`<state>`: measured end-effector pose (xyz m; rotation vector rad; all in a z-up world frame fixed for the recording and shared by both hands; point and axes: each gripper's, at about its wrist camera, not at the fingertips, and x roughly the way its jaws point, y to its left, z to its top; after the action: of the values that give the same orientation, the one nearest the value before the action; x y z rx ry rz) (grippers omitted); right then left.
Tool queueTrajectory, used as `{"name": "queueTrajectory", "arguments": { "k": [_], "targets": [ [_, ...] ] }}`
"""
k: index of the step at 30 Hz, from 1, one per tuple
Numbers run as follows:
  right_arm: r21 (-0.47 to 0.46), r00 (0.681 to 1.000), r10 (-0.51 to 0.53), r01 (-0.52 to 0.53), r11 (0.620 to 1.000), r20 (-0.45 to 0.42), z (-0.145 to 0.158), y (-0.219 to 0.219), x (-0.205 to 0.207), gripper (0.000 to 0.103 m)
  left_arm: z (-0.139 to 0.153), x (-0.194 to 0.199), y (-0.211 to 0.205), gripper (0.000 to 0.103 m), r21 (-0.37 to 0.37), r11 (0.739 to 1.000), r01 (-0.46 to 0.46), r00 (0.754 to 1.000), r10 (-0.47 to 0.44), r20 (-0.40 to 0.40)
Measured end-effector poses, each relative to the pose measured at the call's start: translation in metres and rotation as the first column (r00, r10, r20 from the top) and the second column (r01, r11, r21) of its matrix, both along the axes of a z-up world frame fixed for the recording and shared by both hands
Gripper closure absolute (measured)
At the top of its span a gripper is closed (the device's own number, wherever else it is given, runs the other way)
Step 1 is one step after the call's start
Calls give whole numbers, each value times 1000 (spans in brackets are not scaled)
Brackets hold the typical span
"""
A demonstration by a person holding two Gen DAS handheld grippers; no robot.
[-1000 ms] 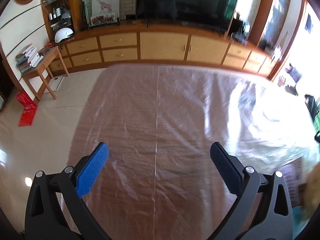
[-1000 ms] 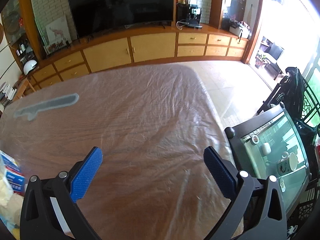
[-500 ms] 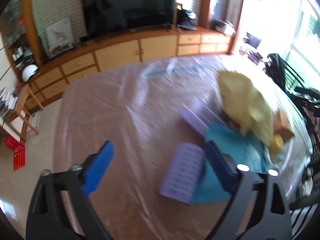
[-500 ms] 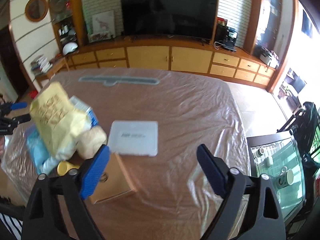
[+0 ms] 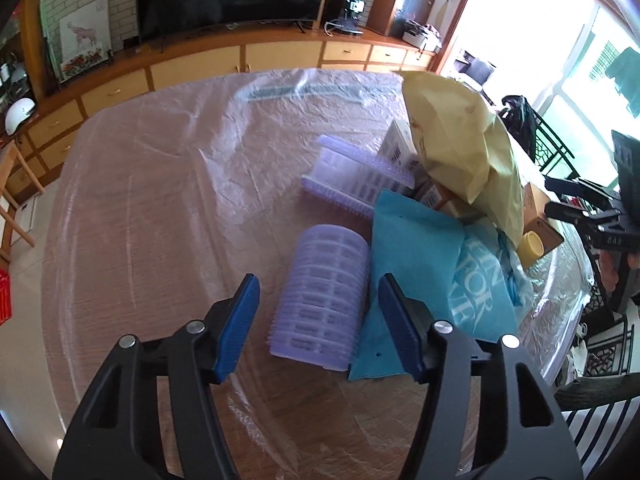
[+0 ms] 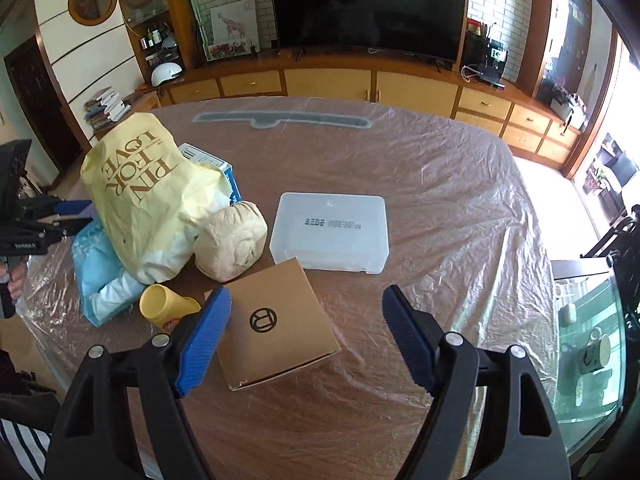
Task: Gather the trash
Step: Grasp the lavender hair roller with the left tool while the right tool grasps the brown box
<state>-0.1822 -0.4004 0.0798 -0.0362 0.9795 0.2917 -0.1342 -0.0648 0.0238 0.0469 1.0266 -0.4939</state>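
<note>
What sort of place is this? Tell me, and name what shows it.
Most likely a home living room. A large dark television stands on a long wooden cabinet with drawers against a brick wall, and a round table covered in clear plastic holds household clutter.

Daylight poured in from the windows (image 5: 580,92) at right, overexposed; glare streaked the plastic sheet (image 5: 168,168) on the desk. Both fisheye views were sharp, with edges bent and dark.

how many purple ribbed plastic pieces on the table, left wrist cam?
2. One curved purple piece lies between the left gripper fingers, untouched as the jaws close; one flat purple piece lies beyond it, against the pile. More may hide under the bags.
</note>
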Motion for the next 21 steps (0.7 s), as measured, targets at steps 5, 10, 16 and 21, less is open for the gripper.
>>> {"name": "queueTrajectory", "arguments": {
  "k": [5,10,16,21],
  "targets": [
    [-1,1000,30,-30,1000,2,6,6,-10,28,2,-4,0,42,6,1000,19,1000,-19,3],
    [-25,998,68,-68,997,3,6,14,-16,28,-3,-3,1,42,43,998,55,998,-55,-3],
    [-106,994,99,-103,989,-40,-9,29,-3,28,-11,0,-6,48,73,992,104,995,-104,-8],
    [-116,994,103,-107,987,-43,-14,37,-4,41,-10,-5,-7,58,59,991,118,993,-119,1]
  ]
}}
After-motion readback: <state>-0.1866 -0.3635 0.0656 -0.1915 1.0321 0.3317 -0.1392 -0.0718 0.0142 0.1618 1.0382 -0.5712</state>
